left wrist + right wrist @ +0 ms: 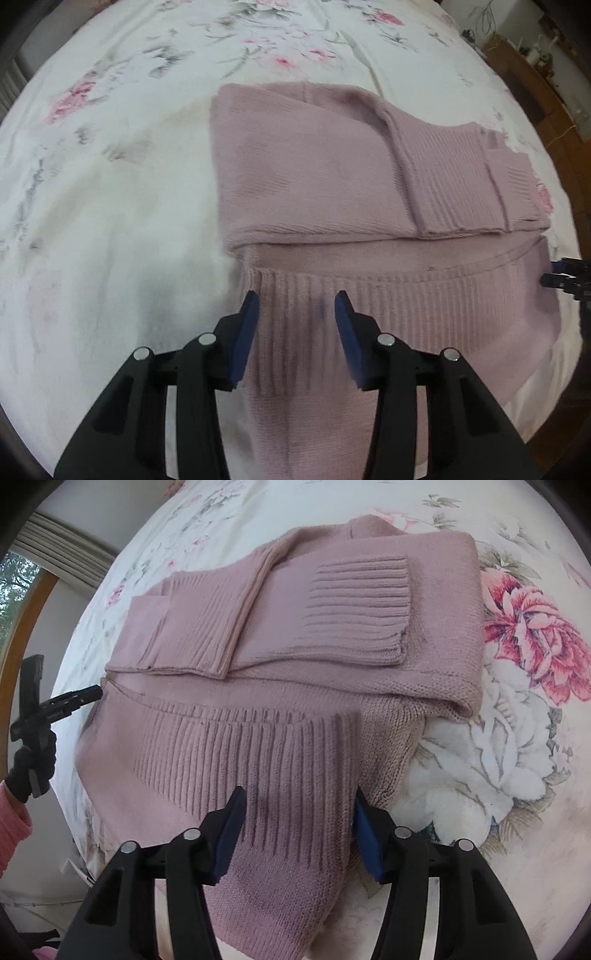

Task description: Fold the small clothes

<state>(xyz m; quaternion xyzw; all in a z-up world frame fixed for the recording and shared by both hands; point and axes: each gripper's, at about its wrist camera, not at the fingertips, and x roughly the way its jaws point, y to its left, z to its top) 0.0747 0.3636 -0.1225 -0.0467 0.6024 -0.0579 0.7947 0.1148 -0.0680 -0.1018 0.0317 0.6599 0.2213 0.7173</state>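
A dusty pink knit sweater (332, 177) lies flat on a floral bedsheet (110, 184), both sleeves folded across its body. Its ribbed hem (388, 302) is the nearest part. In the left wrist view my left gripper (297, 299) is open just above the hem's left end, its blue pads straddling the ribbing. In the right wrist view my right gripper (299, 794) is open over the hem's (240, 753) right end, with the fabric between its fingers. A ribbed cuff (358, 609) lies on top of the sweater (443, 590).
A gloved hand (33, 764) with a pink sleeve holds the left gripper, one finger (79, 697) of which shows at the sweater's far corner. The right gripper's tips (554, 272) show at the right edge. A wooden cabinet (524, 81) stands past the bed; a window (18, 590) shows left.
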